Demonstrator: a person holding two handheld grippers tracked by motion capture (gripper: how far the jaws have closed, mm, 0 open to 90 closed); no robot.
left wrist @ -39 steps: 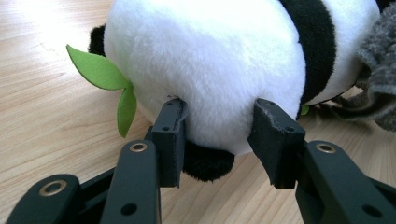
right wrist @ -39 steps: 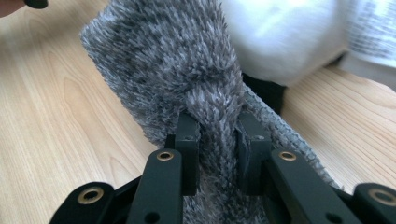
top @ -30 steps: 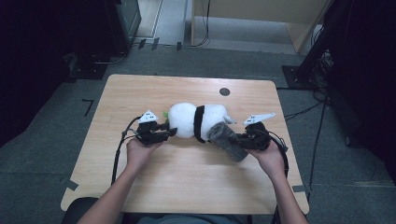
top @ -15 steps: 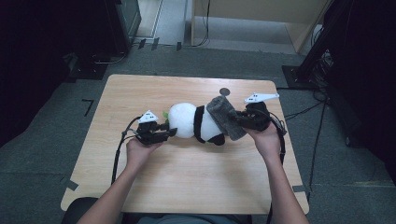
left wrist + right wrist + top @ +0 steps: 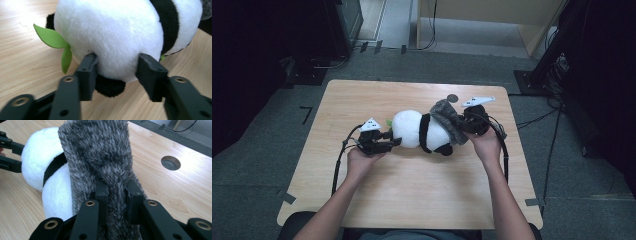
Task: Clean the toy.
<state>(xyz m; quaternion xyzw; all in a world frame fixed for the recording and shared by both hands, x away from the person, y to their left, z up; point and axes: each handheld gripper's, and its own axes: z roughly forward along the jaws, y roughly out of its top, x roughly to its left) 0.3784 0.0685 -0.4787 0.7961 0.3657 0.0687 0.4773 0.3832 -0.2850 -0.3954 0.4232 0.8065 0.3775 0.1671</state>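
A black-and-white panda plush (image 5: pixel 412 129) lies on its side in the middle of the wooden table (image 5: pixel 412 200). My left gripper (image 5: pixel 390 142) is at its left end. In the left gripper view the jaws press into the white plush (image 5: pixel 107 32) from both sides, next to a green felt leaf (image 5: pixel 53 40). My right gripper (image 5: pixel 468 123) is shut on a grey furry cloth (image 5: pixel 446 119). The cloth (image 5: pixel 100 152) is draped over the panda's right end, with a fold pinched between the fingertips (image 5: pixel 101 192).
A round grommet hole (image 5: pixel 452 98) sits in the table just behind the plush. Cables trail from both grippers toward the table's near edge. Dark floor, equipment stands and wires surround the table.
My right gripper has carried the grey cloth from the near right side of the panda up and over its right end. The left gripper has stayed at the left end.
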